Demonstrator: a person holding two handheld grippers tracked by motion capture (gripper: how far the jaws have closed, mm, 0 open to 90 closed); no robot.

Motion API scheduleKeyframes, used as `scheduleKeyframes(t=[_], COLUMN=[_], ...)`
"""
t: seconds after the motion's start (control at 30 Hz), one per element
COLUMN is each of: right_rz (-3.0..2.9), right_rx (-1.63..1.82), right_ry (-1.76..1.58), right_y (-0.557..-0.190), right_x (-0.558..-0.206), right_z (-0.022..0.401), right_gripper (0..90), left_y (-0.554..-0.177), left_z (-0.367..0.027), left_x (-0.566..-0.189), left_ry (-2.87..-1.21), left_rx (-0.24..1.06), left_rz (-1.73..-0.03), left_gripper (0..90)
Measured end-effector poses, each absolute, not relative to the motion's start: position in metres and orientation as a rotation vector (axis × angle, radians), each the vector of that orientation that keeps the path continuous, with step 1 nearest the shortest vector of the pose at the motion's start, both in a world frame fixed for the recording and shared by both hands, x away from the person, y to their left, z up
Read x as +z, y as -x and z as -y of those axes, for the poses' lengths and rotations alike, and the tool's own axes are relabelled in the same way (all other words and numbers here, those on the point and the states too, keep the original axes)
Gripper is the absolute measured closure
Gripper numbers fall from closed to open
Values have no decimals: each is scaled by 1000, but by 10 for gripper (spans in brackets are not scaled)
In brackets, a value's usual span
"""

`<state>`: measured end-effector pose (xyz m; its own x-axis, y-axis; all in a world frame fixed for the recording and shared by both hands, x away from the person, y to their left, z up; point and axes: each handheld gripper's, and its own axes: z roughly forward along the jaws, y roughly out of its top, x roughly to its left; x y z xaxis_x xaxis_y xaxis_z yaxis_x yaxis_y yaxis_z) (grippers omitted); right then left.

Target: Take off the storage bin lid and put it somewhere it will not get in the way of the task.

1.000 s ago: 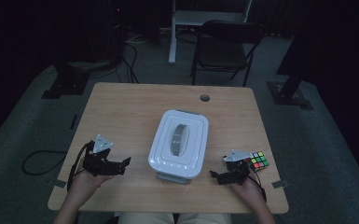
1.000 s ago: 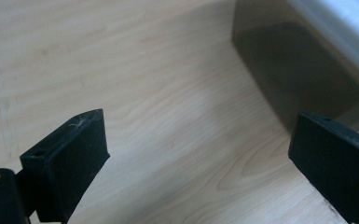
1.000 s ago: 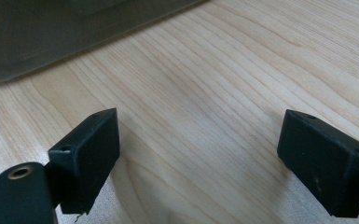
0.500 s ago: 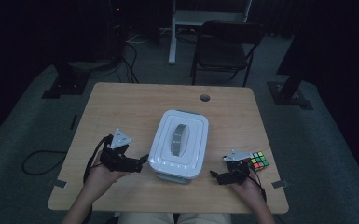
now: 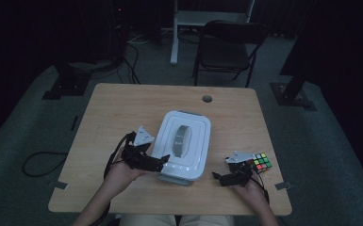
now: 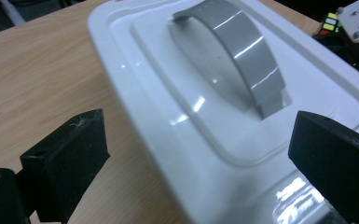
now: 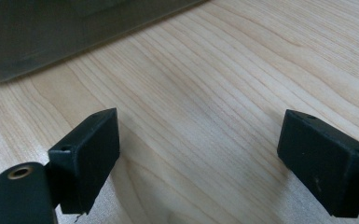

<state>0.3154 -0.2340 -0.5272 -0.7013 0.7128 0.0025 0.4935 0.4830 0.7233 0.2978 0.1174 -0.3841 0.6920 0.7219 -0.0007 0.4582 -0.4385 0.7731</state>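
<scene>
A wooden table [image 5: 122, 108] seen from above in a dim room, with a person's forearms coming in from the bottom edge.

On the left, the left gripper [image 5: 158, 162] is held low over the table, its tips at the near left corner of a white lidded container [image 5: 195, 129]. In the left gripper view its two black jaws stand wide apart with nothing between the pads — one jaw is over bare wood beside the container, the other over the lid near its front edge. Whether either pad touches the container cannot be told.

In the middle, the container sits roughly at the table's centre, a little toward the person, with its long side running away from them. It is rectangular with rounded corners, and its glossy lid [image 6: 205, 116] has a raised inner panel. A grey arched handle [image 6: 242, 51] spans that panel lengthwise.

On the right, the right gripper [image 5: 222, 178] rests low near the table's front edge, apart from the container and pointing toward it. In the right gripper view its jaws are spread wide over bare wood grain, holding nothing — the container's lower wall shows as a dark band at the top left.

Just beyond that gripper lies a multicoloured puzzle cube [image 5: 261, 162], close to the table's right edge.
</scene>
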Motion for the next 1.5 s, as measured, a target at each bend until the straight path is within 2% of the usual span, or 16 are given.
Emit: scheduleKeyframes(t=[0.63, 0.67, 0.9, 0.97, 1.1, 1.2, 1.5], right_rz=[-2435, -2435, -2435, -2435, -2436, -2435, -2434], right_rx=[1042, 1043, 1042, 1043, 1042, 1043, 1043], right_ry=[-1023, -1023, -1022, -1022, -1022, -1023, -1023], right_y=[-315, -315, -315, -315, -315, -315, -315], right_x=[-527, -527, -527, -527, -527, -527, -527], right_z=[234, 234, 234, 234, 234, 234, 234], right_gripper=[124, 124, 124, 124, 124, 124, 124], left_y=[-321, -322, -326, -327, -326, -326, -329], left_z=[-69, -68, -59, -60, -61, -62, -71], left_x=[-384, -384, -387, -388, -390, -389, -391], left_ry=[-2144, -2140, -2164, -2157, -2143, -2138, -2076], left_rx=[370, 376, 394, 386, 352, 301, 227], left_rz=[-872, -882, -910, -913, -902, -885, -913], left_gripper=[85, 141, 202, 283, 377, 514, 576])
